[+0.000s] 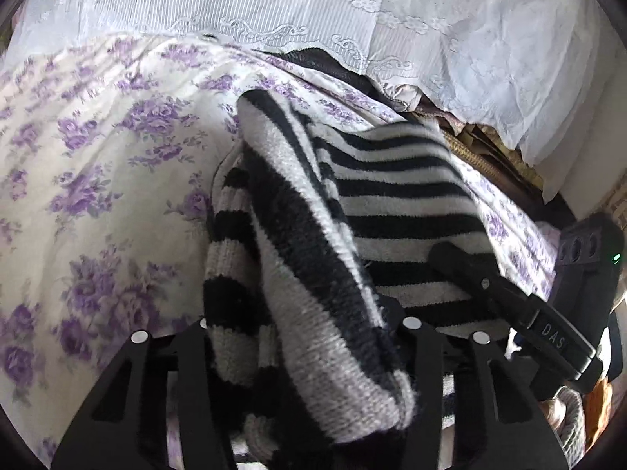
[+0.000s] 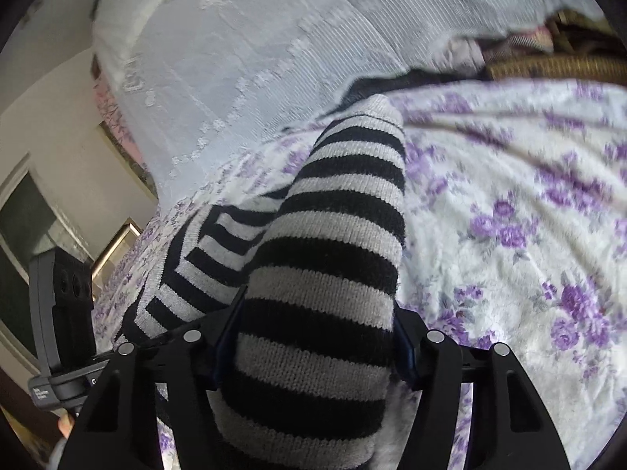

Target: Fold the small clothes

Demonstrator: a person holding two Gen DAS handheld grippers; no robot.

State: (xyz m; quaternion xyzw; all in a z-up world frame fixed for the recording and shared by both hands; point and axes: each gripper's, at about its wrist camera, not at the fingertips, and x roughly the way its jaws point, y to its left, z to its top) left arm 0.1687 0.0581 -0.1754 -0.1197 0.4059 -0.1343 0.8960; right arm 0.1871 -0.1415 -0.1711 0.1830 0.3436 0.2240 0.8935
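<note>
A black-and-white striped knit sweater (image 1: 392, 203) lies partly lifted off a bed. In the left wrist view a bunched fold of it fills the gap between my left gripper's (image 1: 303, 329) fingers, which are closed on it. In the right wrist view a striped sleeve (image 2: 345, 203) runs straight up between my right gripper's (image 2: 313, 337) fingers, with the blue pads (image 2: 225, 337) pressing its sides. The right gripper's finger (image 1: 462, 270) rests on the sweater at the right of the left wrist view. The left gripper's body (image 2: 58, 305) shows at the left edge of the right wrist view.
The bed has a white sheet with purple flowers (image 1: 98, 156) (image 2: 509, 235). A white lace cloth (image 1: 352, 19) (image 2: 235, 78) drapes along the far side. Brown wicker and bundled fabrics (image 1: 490, 149) (image 2: 548, 66) sit under it. A wall and window (image 2: 23, 215) are at the left.
</note>
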